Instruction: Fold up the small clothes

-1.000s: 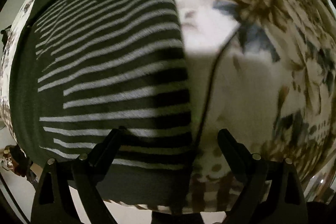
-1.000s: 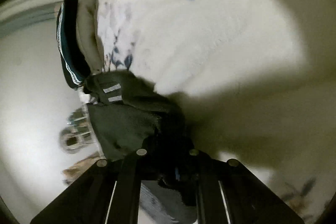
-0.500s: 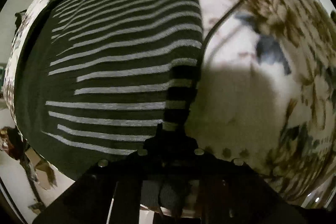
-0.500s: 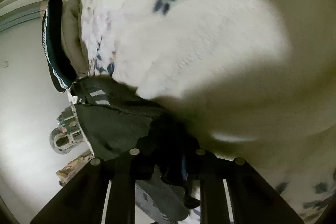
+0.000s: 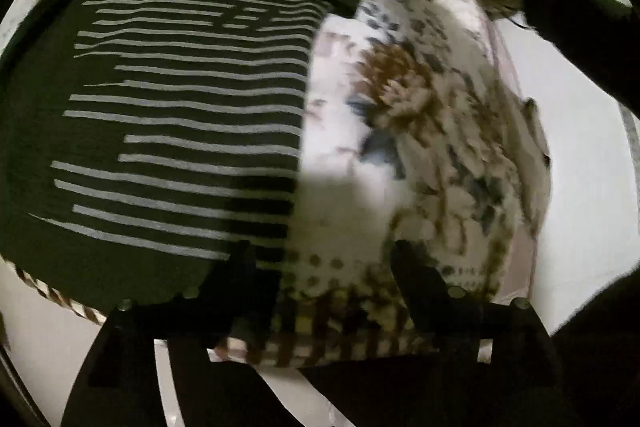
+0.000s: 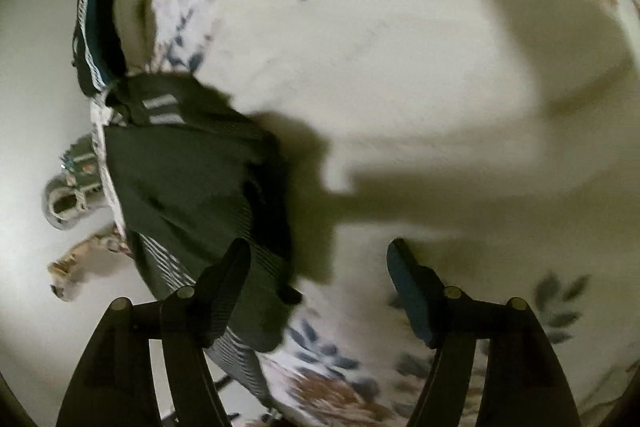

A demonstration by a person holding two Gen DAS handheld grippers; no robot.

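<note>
**Both grippers spread above the bed**

The dark green white-striped knit garment (image 5: 180,115) lies flat on the floral fleece blanket (image 5: 432,147), reaching its near edge; the left gripper (image 5: 320,263) hangs over the garment's side edge, jaws opening, nothing pinched. The right gripper (image 6: 318,259) — jaws also opening, empty — hovers beside a crumpled dark green garment (image 6: 188,179) at the blanket's edge; folded dark clothes (image 6: 100,11) sit beyond; a shoe (image 6: 68,195) rests on the floor.
</note>
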